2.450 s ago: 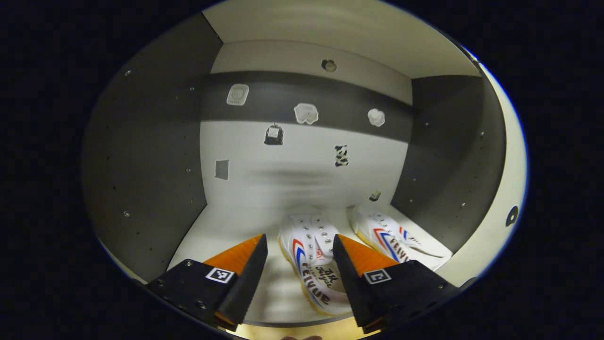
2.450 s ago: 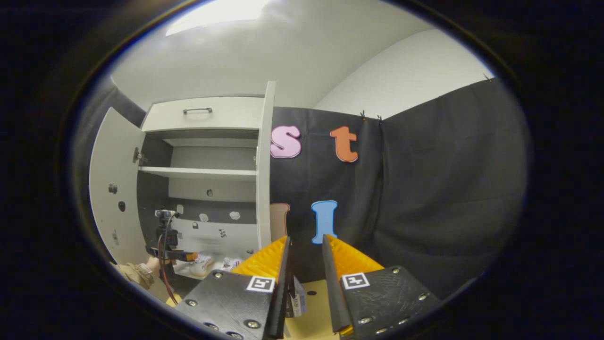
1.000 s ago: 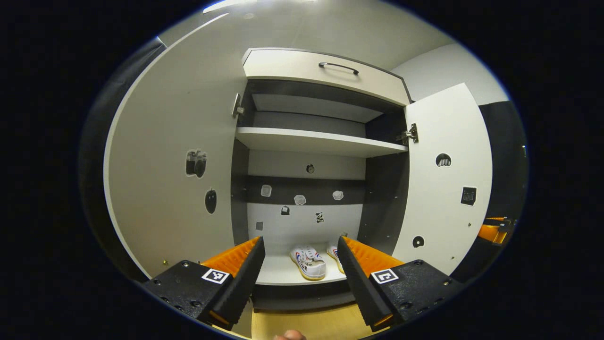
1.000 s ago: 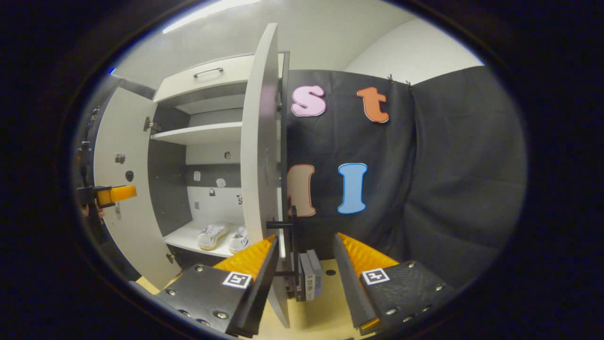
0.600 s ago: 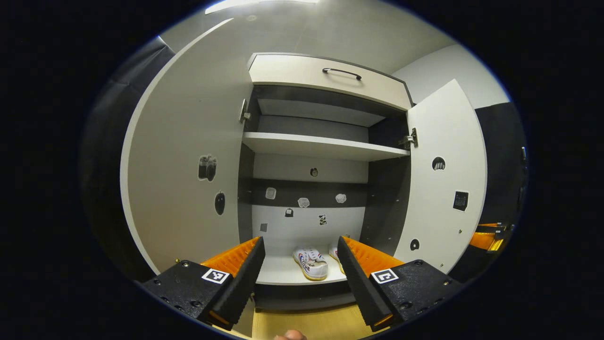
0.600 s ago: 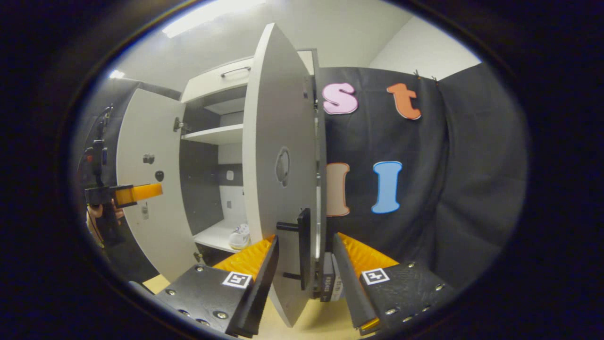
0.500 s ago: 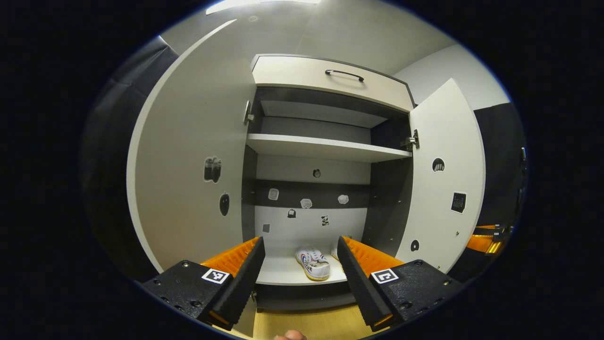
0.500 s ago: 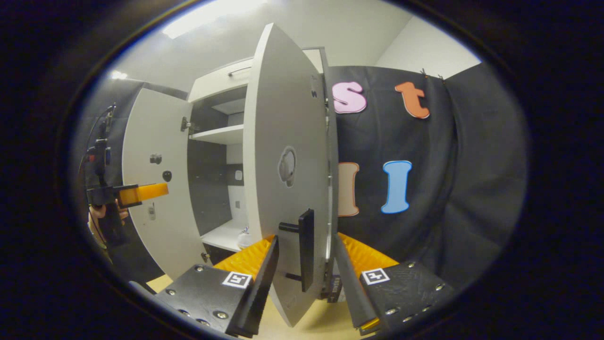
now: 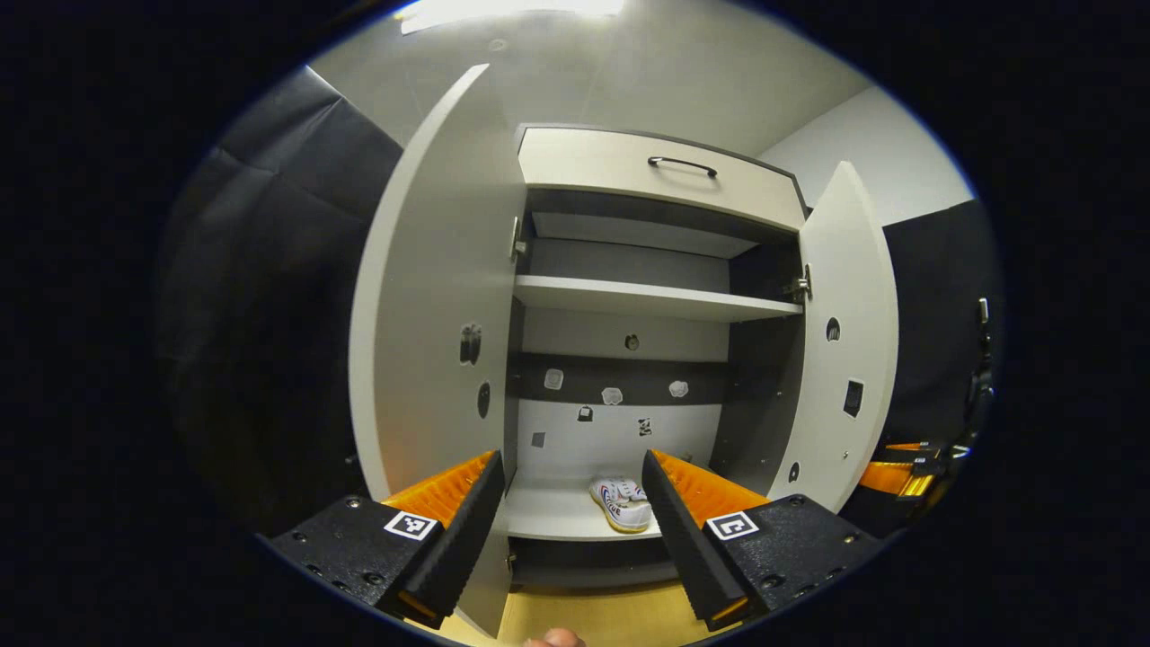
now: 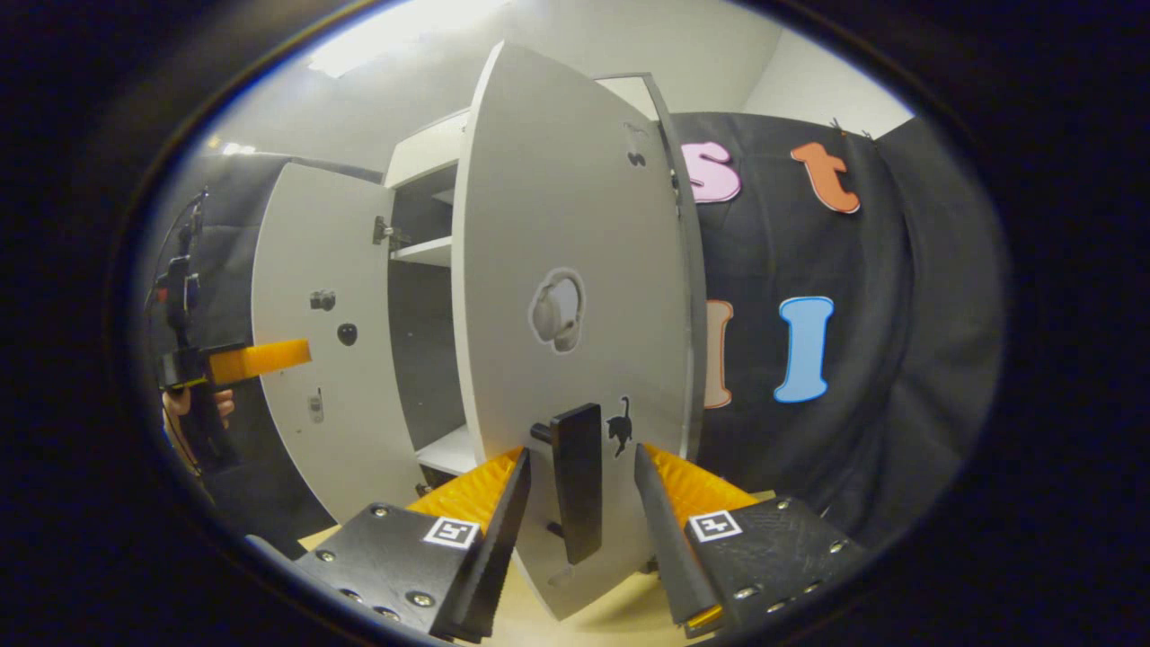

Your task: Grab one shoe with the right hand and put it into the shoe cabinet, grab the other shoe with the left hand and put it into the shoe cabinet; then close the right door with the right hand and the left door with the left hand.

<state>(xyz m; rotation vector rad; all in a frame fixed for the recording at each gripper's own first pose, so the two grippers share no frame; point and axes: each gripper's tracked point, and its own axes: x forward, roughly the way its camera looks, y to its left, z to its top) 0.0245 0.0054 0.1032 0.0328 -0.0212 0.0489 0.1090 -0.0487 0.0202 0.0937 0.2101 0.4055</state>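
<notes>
The shoe cabinet (image 9: 660, 175) stands with both doors ajar. A white shoe (image 9: 622, 503) with red and blue stripes lies on the bottom shelf; my own finger covers the spot beside it. My left gripper (image 9: 570, 463) hangs open and empty in front of the cabinet, close to the left door (image 9: 431, 359). The right door (image 10: 557, 225) is swung partway in. Its black handle (image 10: 577, 481) stands between the fingers of my right gripper (image 10: 580, 454), which is open, with gaps on both sides. The left gripper (image 10: 260, 359) also shows off to the left in the right gripper view.
A shelf (image 9: 647, 298) splits the cabinet, and a drawer with a handle (image 9: 683, 164) sits on top. Black cloth (image 10: 853, 359) hangs right of the cabinet. A hand (image 10: 193, 404) holds the left gripper. The yellow floor (image 9: 584, 615) lies below.
The right door has swung further toward the cabinet, with my right gripper following its handle. My left gripper has drawn back, so the cabinet looks smaller and the left door more edge-on.
</notes>
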